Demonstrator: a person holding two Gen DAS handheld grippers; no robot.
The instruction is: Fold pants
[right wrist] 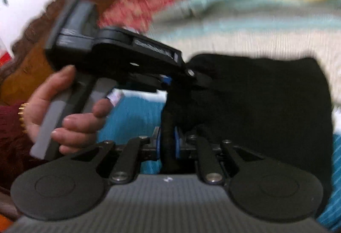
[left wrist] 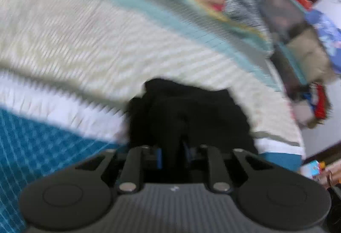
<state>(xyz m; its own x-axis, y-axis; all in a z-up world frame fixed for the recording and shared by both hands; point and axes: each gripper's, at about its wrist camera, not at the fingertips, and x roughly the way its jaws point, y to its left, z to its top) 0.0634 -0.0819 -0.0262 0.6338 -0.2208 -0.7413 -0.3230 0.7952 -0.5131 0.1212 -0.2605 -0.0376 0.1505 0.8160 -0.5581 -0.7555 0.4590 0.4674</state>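
Ahead of your left gripper (left wrist: pixel 172 143), in the left wrist view, the black pants (left wrist: pixel 187 109) bunch up over the fingers and hide the tips; the jaws stand nearly closed with dark cloth between them, so read this as a grip on the pants. Beyond the cloth lies the striped bedspread (left wrist: pixel 85 41), cream with teal bands, and the whole picture is smeared with motion blur. Across in the right wrist view, your right gripper (right wrist: pixel 168 143) pinches a rolled edge of the same pants (right wrist: pixel 266 105) between its blue pads (right wrist: pixel 177 143), jaws almost shut on the fabric. Your left hand (right wrist: pixel 64 113) holds the other gripper's handle at the left, and that gripper (right wrist: pixel 191 75) bites into the pants at their upper left edge. The garment hangs slack between the two grips, above the bedspread (right wrist: pixel 255 36). Risks from here, as a judgement: a thin pinch on a bunched edge may slip if you pull the grippers apart too quickly; uneven tension may skew the fold; and loose cloth hiding the left fingertips prevents you confirming how many layers are caught.
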